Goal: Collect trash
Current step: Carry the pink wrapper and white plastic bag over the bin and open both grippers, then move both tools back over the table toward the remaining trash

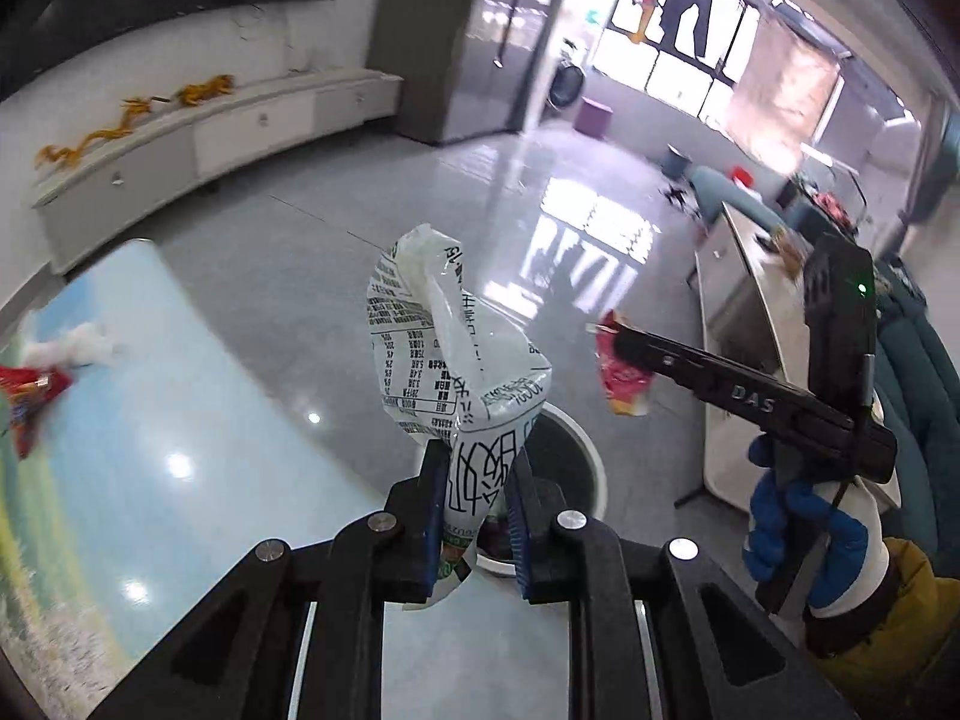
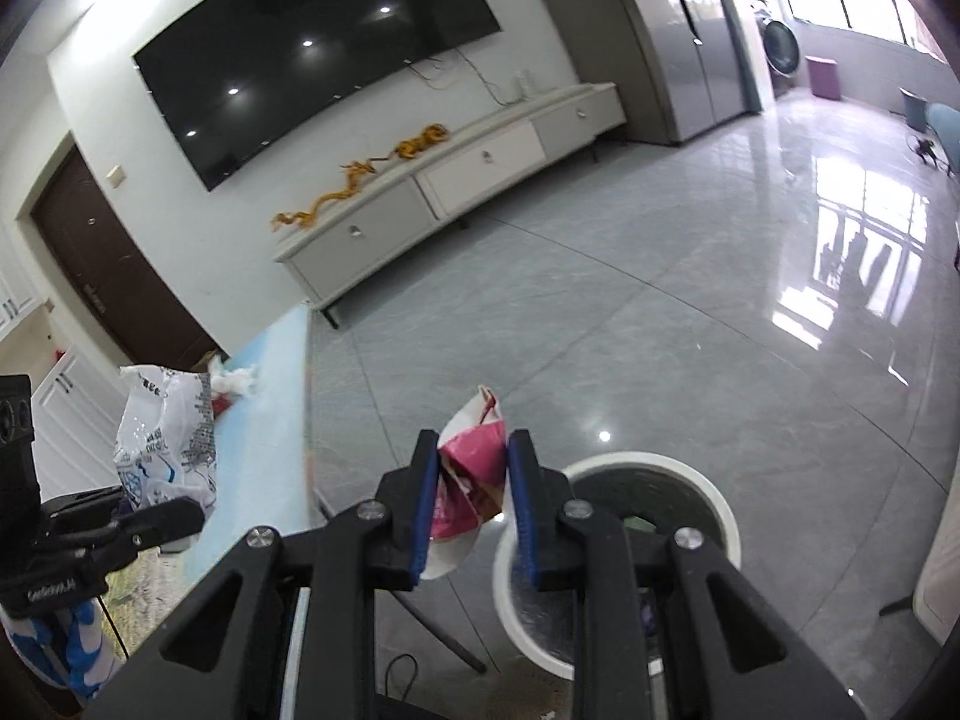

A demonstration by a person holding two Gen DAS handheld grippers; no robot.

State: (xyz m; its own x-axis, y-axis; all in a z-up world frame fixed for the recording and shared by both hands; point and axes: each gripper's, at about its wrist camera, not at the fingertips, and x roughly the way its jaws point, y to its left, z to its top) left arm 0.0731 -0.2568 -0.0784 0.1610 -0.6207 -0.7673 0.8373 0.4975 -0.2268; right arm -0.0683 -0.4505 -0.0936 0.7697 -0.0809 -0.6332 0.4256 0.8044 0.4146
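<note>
Above the bin (image 2: 708,480), each gripper (image 1: 477,516) (image 2: 471,498) pinches 1 wrapper (image 1: 444,348) (image 2: 471,468).

Black linkage fingers (image 1: 435,516), blue pads, silver rivets; blue-white glove (image 1: 810,546).

table (image 1: 180,396): glossy pale-blue top, down and left of the left gripper (image 1: 477,510); its edge runs close beside the fingers
on the table: white tissue wad (image 1: 72,345) and red wrapper (image 1: 27,402) at the far left end, touching each other, well away from that gripper
floor (image 2: 660,330): shiny grey tiles, ahead of and beneath both grippers
on the floor: white bin (image 2: 624,546) standing upright, below and just right of the right gripper (image 2: 471,504); low white cabinet (image 2: 456,180) far ahead along the wall
</note>
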